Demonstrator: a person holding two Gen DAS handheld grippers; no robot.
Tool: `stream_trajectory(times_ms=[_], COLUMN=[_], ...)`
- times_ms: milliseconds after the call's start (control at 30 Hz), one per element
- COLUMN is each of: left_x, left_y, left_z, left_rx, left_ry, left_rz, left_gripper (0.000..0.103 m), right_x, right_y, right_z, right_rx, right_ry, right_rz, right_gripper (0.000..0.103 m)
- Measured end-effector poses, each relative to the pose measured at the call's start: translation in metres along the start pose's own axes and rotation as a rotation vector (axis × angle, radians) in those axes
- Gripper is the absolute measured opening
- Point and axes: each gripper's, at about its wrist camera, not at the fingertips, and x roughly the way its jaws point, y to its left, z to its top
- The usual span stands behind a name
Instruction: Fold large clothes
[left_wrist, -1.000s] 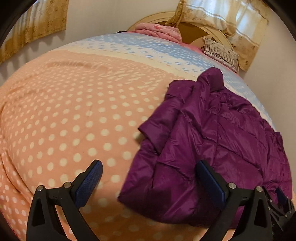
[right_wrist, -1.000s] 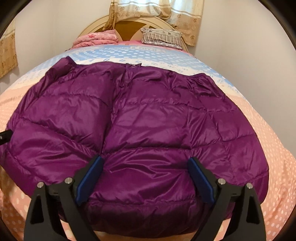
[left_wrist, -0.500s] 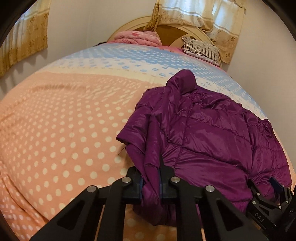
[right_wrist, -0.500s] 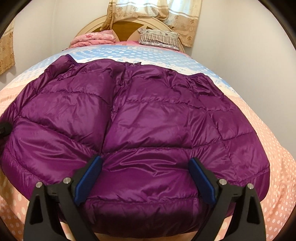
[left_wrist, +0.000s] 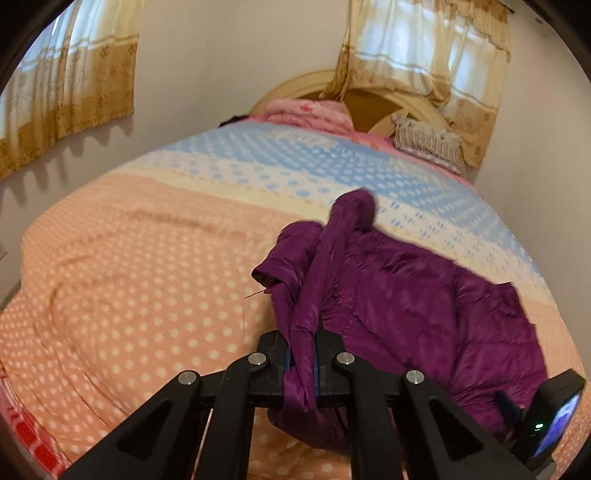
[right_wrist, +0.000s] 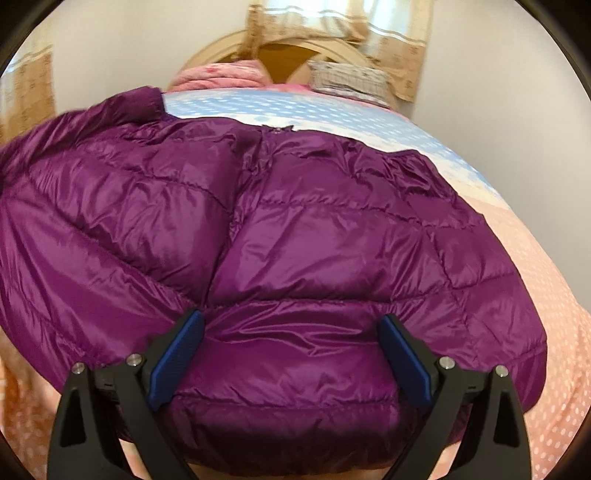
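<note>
Purple quilted down jacket (right_wrist: 295, 236) lies spread on the polka-dot bedspread (left_wrist: 140, 295), on its orange part with the collar toward the blue band nearer the headboard (left_wrist: 295, 88). Left gripper (left_wrist: 301, 363): fingers clenched on a fold of the jacket's left edge, fabric pinched between the pads and lifted off the bedspread; sleeve (left_wrist: 351, 210) stands raised beyond it. Right gripper (right_wrist: 290, 354): fingers released and spread wide, blue pads (right_wrist: 177, 354) over the jacket's hem, gripping nothing. Pink folded blanket (right_wrist: 218, 75) and striped pillow (right_wrist: 347, 79) sit at the headboard.
</note>
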Motion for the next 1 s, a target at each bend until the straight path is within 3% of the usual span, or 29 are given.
stream_trajectory(times_ms=[167,333,467,667,867,1000], left_x=[-0.033,-0.054,-0.060,-0.052,-0.029,0.000], left_y=[-0.032,-0.087,-0.134,-0.210,-0.293,-0.318], left_z=[0.012,0.019,0.015,-0.016,-0.090,-0.134], left_rx=[0.108,0.221,0.330,0.544,0.860,0.998], left_ry=[-0.103,-0.167,-0.191,-0.197,-0.168,-0.110], left_rz=[-0.009,-0.093,-0.164,-0.263,-0.341,-0.344], left_gripper=[0.007,0.007,0.007,0.007,0.007,0.007], right_x=[-0.016,-0.038,-0.047,-0.044,-0.039,-0.028], right_y=[-0.032,-0.108,-0.173,-0.258,-0.304,-0.331], right_z=[0.006,0.009,0.007,-0.002,-0.022,-0.041], right_rx=[0.047,0.227,0.358,0.514,0.542,0.567], right_ry=[0.028,-0.037,-0.087,-0.074,-0.034,0.051], right_rz=[0.163,0.129,0.009,-0.135,-0.260,-0.302], right_gripper=[0.098,0.100,0.100,0.100,0.100,0.100])
